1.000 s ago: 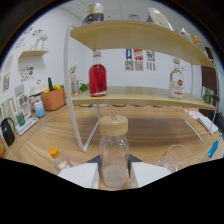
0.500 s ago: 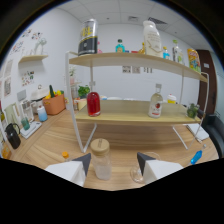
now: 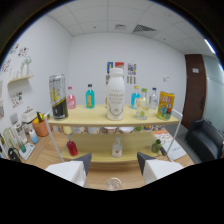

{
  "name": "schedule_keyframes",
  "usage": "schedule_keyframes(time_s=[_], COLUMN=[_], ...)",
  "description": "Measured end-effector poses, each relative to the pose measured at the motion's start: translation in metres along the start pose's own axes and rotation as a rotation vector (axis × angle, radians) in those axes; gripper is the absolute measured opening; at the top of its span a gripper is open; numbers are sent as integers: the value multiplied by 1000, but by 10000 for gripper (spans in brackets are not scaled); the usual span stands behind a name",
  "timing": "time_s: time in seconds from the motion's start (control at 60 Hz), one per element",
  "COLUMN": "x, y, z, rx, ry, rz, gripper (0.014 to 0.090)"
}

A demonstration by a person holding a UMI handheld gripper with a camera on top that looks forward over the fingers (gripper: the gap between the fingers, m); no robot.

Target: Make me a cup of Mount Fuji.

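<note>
Glass vessel [image 3: 114, 183], clear: I see only its rim, low between the gripper's fingers, with a gap on either side; what it rests on is hidden from me.

Gripper [image 3: 114, 160]: released, its two pale fingers [image 3: 75, 169] spread wide, neither touching the vessel.

Surface [image 3: 100, 176], light wood: a strip shows just ahead of the fingers.

Shelf rack [image 3: 95, 114], two wooden tiers on a white frame, standing beyond the fingers.
- Lower tier: red bottle [image 3: 72, 147] to the left, small clear bottle [image 3: 117, 147] at the middle, green item [image 3: 156, 148] to the right; I cannot tell what the last is.
- Upper tier: dark tall can [image 3: 58, 97], pink bottle [image 3: 71, 98], teal bottle [image 3: 90, 96], large white bottle [image 3: 115, 95] at the middle front, blue bottle [image 3: 135, 96], yellow carton [image 3: 165, 105].

Orange pot [image 3: 41, 127]: left of the rack, holding small items.

Posters [image 3: 120, 67]: on the white back wall, behind the white bottle.

Dark door [image 3: 195, 85]: far right.
</note>
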Motion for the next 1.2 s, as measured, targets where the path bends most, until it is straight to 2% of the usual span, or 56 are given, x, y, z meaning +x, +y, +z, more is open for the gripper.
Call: schedule_keyframes(time_s=[0.183,0.35,0.467,0.517,0.567,0.583,0.817,1.05,1.2], x=[0,3,8,7,7,6,5,14,43], y=[-109,-146,-144,-142,-142,-141,-146,-184,-145], z=[22,73,109,118,124,125,115,43,16], rx=[212,268,243,228,231,229,234,359,349], ry=[-13,-22,-17,-22,-17,-20,-32,-72,-51], rz=[-14,5,30,39,38,36,67,46,47], gripper=[861,819,739,656,511,509,483,478,476])
